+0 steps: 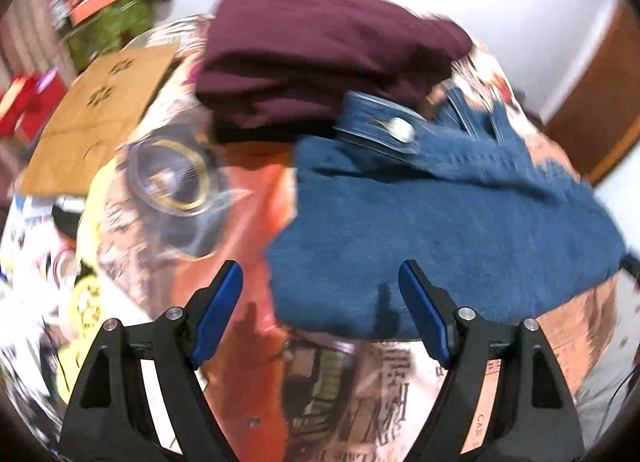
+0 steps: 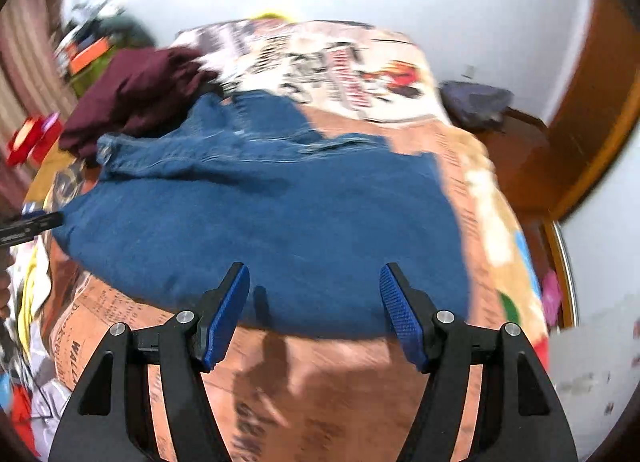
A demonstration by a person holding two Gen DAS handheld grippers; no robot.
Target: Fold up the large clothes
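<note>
Folded blue jeans (image 1: 440,230) lie on a bed with a printed cover (image 1: 248,342), waistband and metal button (image 1: 402,130) at the far side. They also show in the right wrist view (image 2: 260,214). My left gripper (image 1: 320,282) is open and empty, just above the jeans' near left edge. My right gripper (image 2: 314,286) is open and empty, over the jeans' near edge. The tip of the left gripper shows at the left of the right wrist view (image 2: 28,226).
A folded maroon garment (image 1: 320,50) lies behind the jeans, also in the right wrist view (image 2: 132,102). A brown cardboard sheet (image 1: 100,110) lies at far left. Clutter (image 1: 104,10) stands by the wall. A wooden frame (image 2: 592,110) is at right.
</note>
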